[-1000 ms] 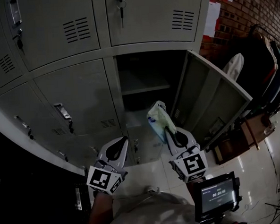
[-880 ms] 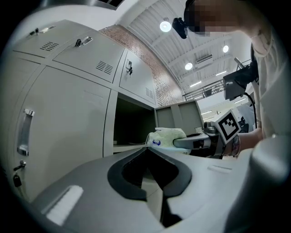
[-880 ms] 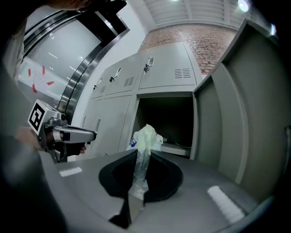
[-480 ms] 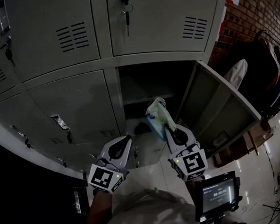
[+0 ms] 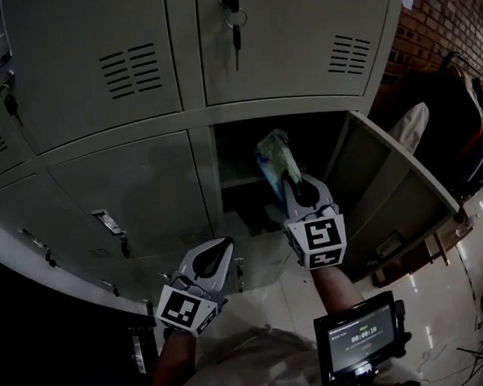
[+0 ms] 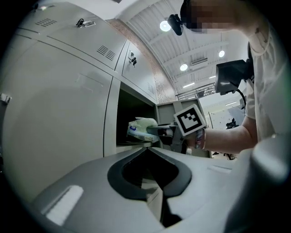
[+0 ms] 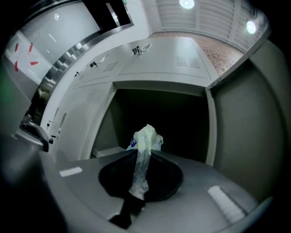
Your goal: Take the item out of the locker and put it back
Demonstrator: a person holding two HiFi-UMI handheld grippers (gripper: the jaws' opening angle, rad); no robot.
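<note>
A pale green plastic-wrapped pack (image 5: 273, 153) is pinched in my right gripper (image 5: 290, 179), which is shut on its loose wrapping. The pack is held up in the mouth of the open locker compartment (image 5: 240, 139), about level with its inner shelf (image 5: 239, 181). In the right gripper view the pack (image 7: 146, 136) stands above the shut gripper (image 7: 142, 157), against the dark inside of the locker. My left gripper (image 5: 223, 246) hangs lower, in front of the closed door to the left, shut and holding nothing. Seen from the left gripper (image 6: 150, 149), the pack (image 6: 141, 129) is at the opening.
The open locker door (image 5: 388, 187) swings out to the right of the right gripper. A key bunch (image 5: 233, 21) hangs in the upper door. A small screen (image 5: 360, 336) sits by the person's right forearm. Clothes on a rack (image 5: 465, 109) and brick wall stand at the far right.
The right gripper has lifted the pack from low in front of the locker up into the opening, near the shelf. The left gripper has hardly moved.
</note>
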